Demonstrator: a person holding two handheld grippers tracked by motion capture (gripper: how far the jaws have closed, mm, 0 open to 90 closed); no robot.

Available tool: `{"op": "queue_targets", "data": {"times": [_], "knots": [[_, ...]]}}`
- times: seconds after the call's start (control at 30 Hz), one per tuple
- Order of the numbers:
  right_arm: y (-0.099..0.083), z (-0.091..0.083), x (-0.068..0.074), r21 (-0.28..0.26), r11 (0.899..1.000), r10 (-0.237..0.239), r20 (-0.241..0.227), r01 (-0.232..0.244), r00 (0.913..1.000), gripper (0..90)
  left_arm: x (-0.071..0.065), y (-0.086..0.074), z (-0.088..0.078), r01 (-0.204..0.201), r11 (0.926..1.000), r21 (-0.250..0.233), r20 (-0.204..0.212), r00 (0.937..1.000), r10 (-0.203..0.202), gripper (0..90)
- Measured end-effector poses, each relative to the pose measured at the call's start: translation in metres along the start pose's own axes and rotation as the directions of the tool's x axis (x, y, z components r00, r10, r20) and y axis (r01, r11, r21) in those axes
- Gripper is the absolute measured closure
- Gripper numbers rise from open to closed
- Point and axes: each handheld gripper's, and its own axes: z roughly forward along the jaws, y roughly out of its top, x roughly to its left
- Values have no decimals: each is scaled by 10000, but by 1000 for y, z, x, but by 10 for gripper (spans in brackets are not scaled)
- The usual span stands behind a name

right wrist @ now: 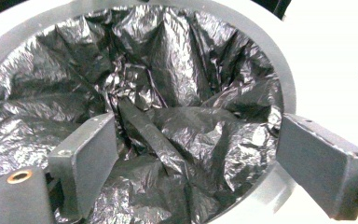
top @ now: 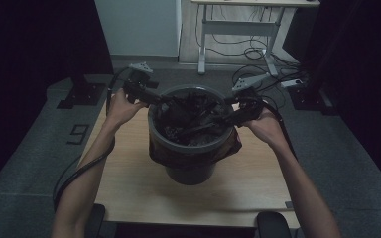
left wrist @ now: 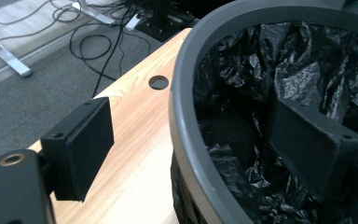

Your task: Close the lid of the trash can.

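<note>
A round grey bin [top: 188,145] stands in the middle of the wooden table [top: 144,183]. A crumpled black plastic liner [top: 191,116] lies inside it. My left gripper [top: 161,101] is at the bin's left rim [left wrist: 186,116], open, with one jaw outside over the table and the other inside over the liner [left wrist: 279,60]. My right gripper [top: 225,116] is at the right rim [right wrist: 279,70], also open. One of its jaws hangs over the liner [right wrist: 168,84] and the other stands outside the bin. Neither gripper's pads press on anything.
The tabletop [left wrist: 135,140] has a round cable hole [left wrist: 158,82] near its far edge. Cables [top: 258,74] lie on the grey floor beyond, near a white desk frame [top: 203,44]. A black stand base [top: 79,91] sits at the far left.
</note>
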Motion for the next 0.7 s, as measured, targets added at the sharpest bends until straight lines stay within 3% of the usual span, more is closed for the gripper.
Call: {"op": "queue_targets", "data": {"times": [0.23,0.53,0.7], "knots": [[-2,-12,-3,182,9998,23,205,-26,9998,119,-6,-3,-11,-190,9998,75,-293,9994,192,42],[-10,-27,-7,108,9999,102,429,-107,9990,119,-7,-13,-35,-115,9994,-325,-414,9991,102,1],[-16,-35,-9,-56,9998,170,430,-168,9989,119,-3,-25,-48,128,9986,-515,-519,9985,-155,0]]}}
